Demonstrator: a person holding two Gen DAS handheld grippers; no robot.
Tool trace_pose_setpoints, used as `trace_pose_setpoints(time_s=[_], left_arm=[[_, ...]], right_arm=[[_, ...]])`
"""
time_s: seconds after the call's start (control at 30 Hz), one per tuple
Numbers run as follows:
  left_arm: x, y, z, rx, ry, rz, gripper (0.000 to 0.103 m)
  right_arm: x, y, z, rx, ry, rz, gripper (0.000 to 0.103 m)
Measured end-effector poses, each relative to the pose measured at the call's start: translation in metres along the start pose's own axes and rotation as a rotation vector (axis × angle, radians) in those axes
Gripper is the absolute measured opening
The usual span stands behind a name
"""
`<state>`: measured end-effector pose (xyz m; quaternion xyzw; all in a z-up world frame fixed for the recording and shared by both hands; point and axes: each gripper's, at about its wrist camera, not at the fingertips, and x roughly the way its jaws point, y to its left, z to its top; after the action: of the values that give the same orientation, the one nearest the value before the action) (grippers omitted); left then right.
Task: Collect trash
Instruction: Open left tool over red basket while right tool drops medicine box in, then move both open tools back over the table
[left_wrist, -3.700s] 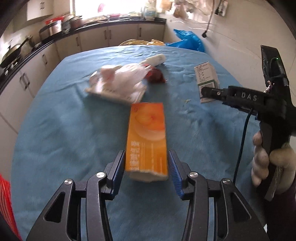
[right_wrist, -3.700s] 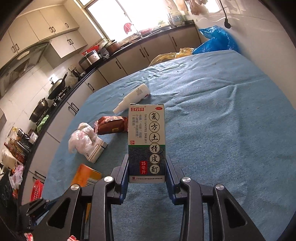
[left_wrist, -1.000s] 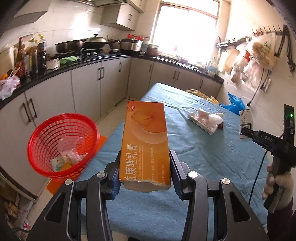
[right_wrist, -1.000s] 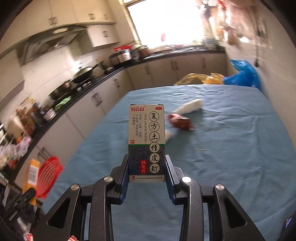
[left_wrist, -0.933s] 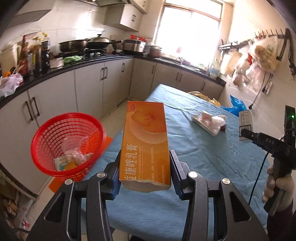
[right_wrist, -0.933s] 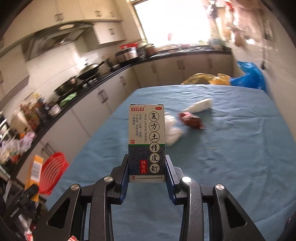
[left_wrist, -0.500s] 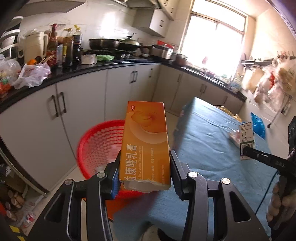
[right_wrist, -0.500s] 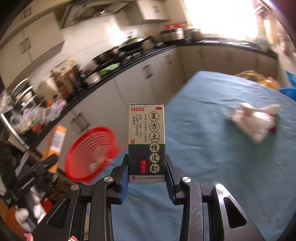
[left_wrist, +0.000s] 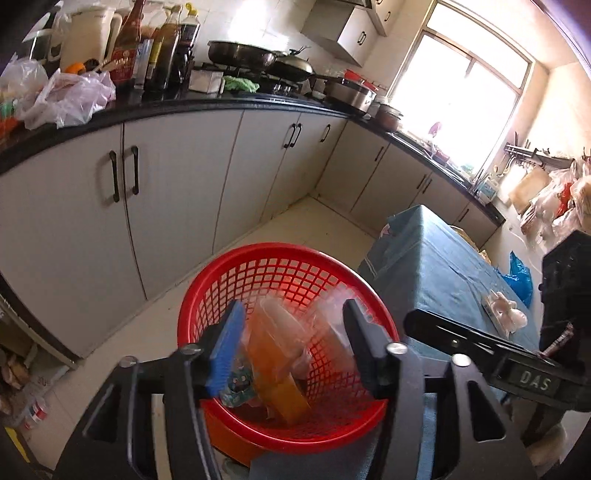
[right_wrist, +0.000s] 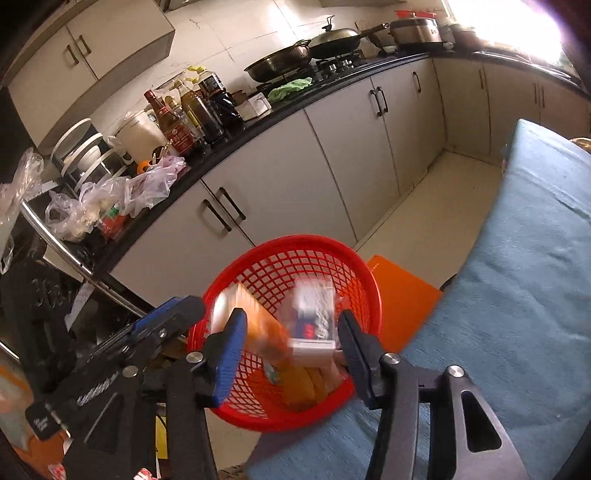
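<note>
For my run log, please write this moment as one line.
step: drop into red basket | left gripper: opening, orange box released | right gripper: opening, white medicine box falling, blurred

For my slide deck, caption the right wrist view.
Right gripper opening above the red plastic mesh basket, white medicine box dropping in.

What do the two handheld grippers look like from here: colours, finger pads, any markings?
Both are black, angular frames with triangular cut-outs and silver pivot bolts. The left gripper and the right gripper each have a ribbed blue pad facing inward on the finger at the left of its own view. In the left wrist view, the right gripper's side shows a small plate reading DAS. No sleeve is clearly visible.
</note>
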<state>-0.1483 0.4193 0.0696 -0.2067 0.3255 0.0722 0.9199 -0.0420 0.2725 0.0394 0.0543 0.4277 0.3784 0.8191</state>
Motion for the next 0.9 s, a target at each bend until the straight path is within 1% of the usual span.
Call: trace_pose_setpoints(time_s=[0.13, 0.3, 0.47, 0.63, 0.9], left_arm=[[-0.006, -0.004, -0.002, 0.042, -0.021, 0.036, 0.068], [-0.011, -0.016, -0.009, 0.094, -0.014, 0.108, 0.068], [-0.019, -0.040, -0.019, 0.163, -0.023, 0.163, 0.069], [-0.031, -0.069, -0.028, 0.225, -0.041, 0.182, 0.069], [-0.045, -0.121, -0.045, 0.324, -0.071, 0.195, 0.070]], right_arm=[[-0.001, -0.001, -0.002, -0.029, 0.001, -0.039, 0.055], [-0.022, -0.014, -0.011, -0.046, -0.034, -0.100, 0.056], [-0.051, -0.033, -0.022, -0.021, -0.105, -0.150, 0.064], [-0.078, -0.050, -0.033, 0.021, -0.120, -0.141, 0.064], [-0.127, -0.073, -0.057, 0.030, -0.146, -0.180, 0.065]])
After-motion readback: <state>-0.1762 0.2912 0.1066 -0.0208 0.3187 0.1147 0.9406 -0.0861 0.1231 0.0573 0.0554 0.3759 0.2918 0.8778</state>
